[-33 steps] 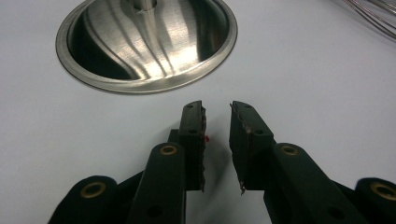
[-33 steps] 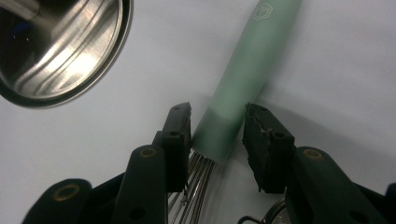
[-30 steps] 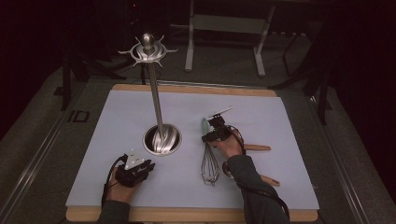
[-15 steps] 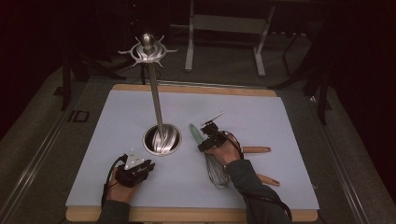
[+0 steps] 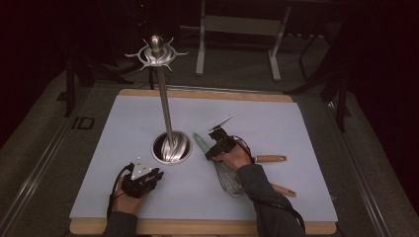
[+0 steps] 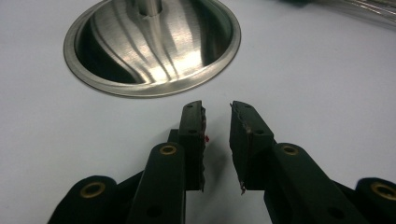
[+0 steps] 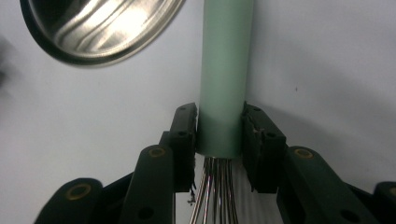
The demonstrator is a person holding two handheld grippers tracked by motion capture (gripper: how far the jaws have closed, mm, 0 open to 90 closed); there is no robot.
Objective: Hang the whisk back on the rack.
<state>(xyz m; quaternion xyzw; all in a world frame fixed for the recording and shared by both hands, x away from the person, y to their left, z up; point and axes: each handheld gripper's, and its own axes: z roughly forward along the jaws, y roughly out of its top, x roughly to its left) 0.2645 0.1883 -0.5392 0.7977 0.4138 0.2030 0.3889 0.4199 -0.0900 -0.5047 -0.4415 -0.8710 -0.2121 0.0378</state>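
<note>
Whisk (image 5: 228, 174) now has its mint handle lifted and swung toward the stand's round steel base (image 5: 171, 148), where 1 second ago it lay flat on the desk (image 5: 296, 128). Likely it is headed for the tall hook stand (image 5: 159, 69). Right gripper (image 7: 219, 133) is clamped on the handle just above the wires. Left gripper (image 6: 217, 140) rests slightly parted, empty.

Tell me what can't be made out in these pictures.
- Whisk wires: partly under the right hand and sleeve in the high view; cut off by the bottom edge in the right gripper view.
- Two wooden handles: their working ends lie behind the right arm.
- Stand: pole cut off by the top edge in the left gripper view.
</note>
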